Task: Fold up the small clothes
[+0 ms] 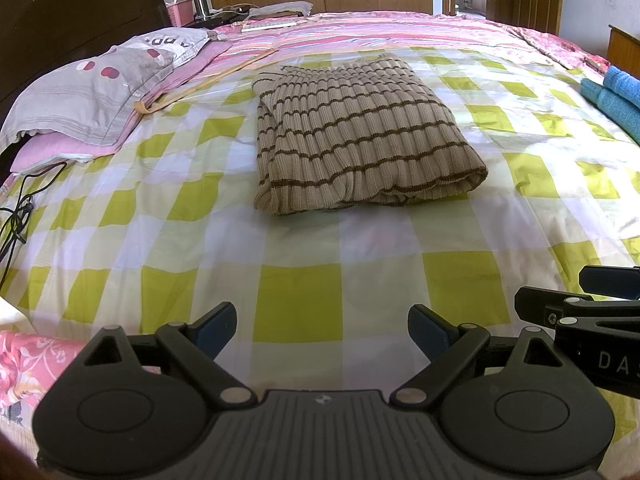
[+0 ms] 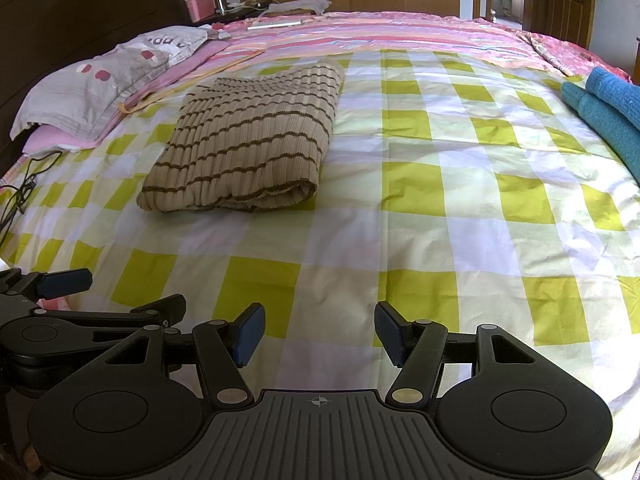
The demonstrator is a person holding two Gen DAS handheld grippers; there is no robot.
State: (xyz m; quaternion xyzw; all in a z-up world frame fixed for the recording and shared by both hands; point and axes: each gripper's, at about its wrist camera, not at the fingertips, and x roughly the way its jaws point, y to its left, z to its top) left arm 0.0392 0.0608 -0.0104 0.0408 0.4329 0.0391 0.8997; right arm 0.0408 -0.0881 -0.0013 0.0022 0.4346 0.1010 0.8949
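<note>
Left gripper wide open, empty; right gripper wide open, empty; folded striped sweater untouched ahead

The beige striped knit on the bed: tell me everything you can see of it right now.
The beige ribbed knit garment with thin brown stripes lies folded into a thick, roughly rectangular bundle on the green-and-white checked bedsheet. Several layers show at its near edge, which is rounded and slightly uneven; the top surface is smooth. It rests flat, ahead of both tongs. Nothing but the sheet touches it. The grey pillow and blue towels lie apart from it.
</note>
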